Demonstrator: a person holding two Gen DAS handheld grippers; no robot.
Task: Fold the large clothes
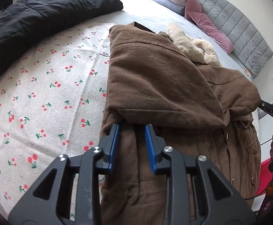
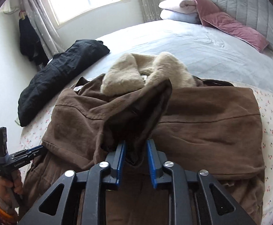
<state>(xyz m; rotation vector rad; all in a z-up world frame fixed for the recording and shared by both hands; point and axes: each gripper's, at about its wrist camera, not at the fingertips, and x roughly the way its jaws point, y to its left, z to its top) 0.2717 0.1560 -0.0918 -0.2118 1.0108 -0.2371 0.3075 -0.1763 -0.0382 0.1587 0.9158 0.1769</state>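
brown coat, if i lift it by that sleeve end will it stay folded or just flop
The brown coat looks thick yet soft, so it would probably sag and unfold. Its furry collar and padded bulk suggest noticeable weight. The nappy fabric probably won't slip from the hand-held gripper.

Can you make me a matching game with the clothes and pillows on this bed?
Things:
1. coat
2. collar
3. jacket
4. pillow

Descriptions:
A. black, lying on the far side of the coat
B. brown, spread on the cherry sheet
C. pink, against the grey headboard
D. cream and fluffy

Pairs: 1-B, 2-D, 3-A, 4-C
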